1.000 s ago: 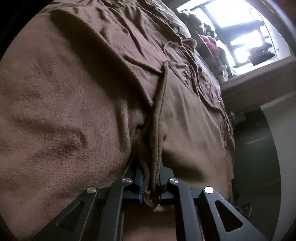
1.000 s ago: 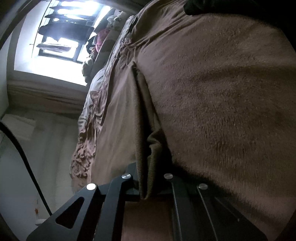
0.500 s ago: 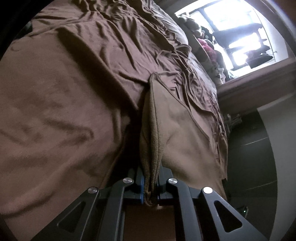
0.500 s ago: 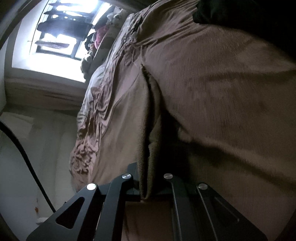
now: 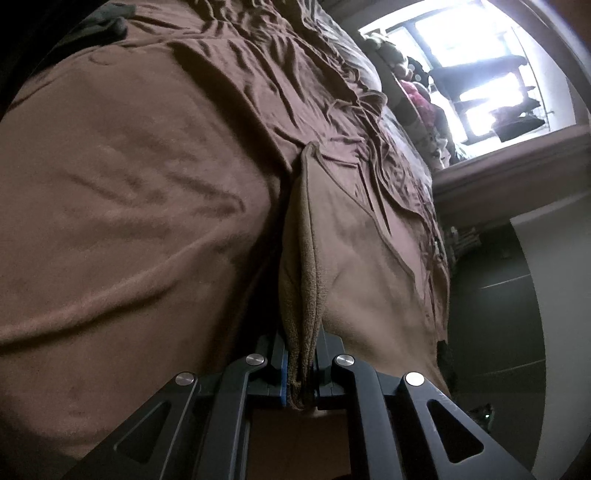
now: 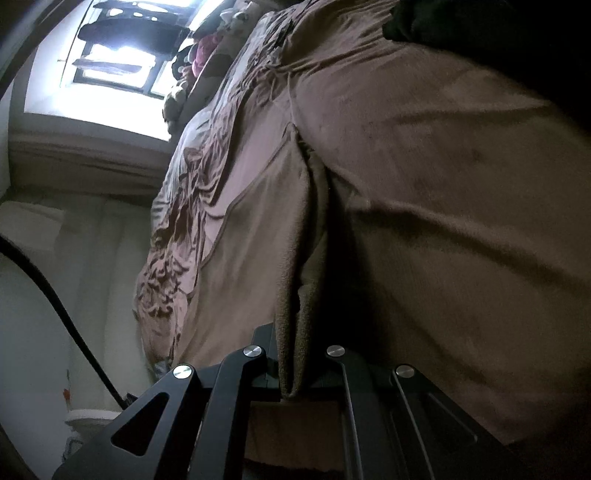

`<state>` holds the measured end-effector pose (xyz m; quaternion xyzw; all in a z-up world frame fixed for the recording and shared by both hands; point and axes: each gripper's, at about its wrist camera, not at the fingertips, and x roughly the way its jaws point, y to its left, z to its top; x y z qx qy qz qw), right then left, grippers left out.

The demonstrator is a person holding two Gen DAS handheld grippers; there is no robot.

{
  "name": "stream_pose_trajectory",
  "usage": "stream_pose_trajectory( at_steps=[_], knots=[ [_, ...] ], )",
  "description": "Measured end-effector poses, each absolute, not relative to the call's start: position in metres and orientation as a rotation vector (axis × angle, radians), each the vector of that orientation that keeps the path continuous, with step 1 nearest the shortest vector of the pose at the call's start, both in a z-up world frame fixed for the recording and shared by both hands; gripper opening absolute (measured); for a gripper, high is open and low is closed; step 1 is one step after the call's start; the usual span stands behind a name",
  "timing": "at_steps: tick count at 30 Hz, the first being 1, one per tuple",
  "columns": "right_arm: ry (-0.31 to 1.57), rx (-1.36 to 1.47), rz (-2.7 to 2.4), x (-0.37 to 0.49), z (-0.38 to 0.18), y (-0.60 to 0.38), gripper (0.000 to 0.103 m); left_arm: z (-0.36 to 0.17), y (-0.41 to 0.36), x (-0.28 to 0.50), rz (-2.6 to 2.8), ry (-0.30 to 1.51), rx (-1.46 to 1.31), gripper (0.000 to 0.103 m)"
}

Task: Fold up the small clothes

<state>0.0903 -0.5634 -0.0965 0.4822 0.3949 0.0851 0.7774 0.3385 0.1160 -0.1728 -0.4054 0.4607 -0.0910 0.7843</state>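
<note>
A brown fleecy cloth (image 5: 122, 229) is lifted off a bed, with its held edge bunched into a narrow fold. My left gripper (image 5: 300, 373) is shut on that edge, the fabric squeezed between its two black jaws. My right gripper (image 6: 293, 373) is likewise shut on an edge of the brown cloth (image 6: 461, 206), which hangs in a fold (image 6: 310, 236) running away from the jaws. The cloth fills most of both wrist views and hides what lies under it.
A bed with a rumpled brown sheet (image 5: 373, 155) stretches toward a bright window (image 5: 476, 66). Soft toys (image 6: 207, 55) are piled at the bed's far end. A dark garment (image 6: 417, 22) lies on the bed. A black cable (image 6: 70, 325) runs by a pale wall.
Both grippers have risen with the cloth still pinched. More of the rumpled sheet and bed shows beyond the cloth, and the held fold has drawn longer and tauter.
</note>
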Motion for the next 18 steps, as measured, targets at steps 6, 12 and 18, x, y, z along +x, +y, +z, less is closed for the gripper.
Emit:
stream_pose_trajectory(
  at_steps=[6, 12, 18],
  knots=[
    [0.889, 1.028, 0.181, 0.081, -0.102, -0.564, 0.002, -0.183, 0.121, 0.314, -0.195, 1.007, -0.89, 0.008],
    [0.911, 1.014, 0.163, 0.073, -0.106, -0.563, 0.002, -0.197, 0.123, 0.301, -0.18, 1.026, -0.89, 0.009],
    [0.941, 1.006, 0.131, 0.07, -0.105, -0.568, 0.007, -0.212, 0.121, 0.3, -0.189, 1.044, -0.908, 0.01]
  ],
)
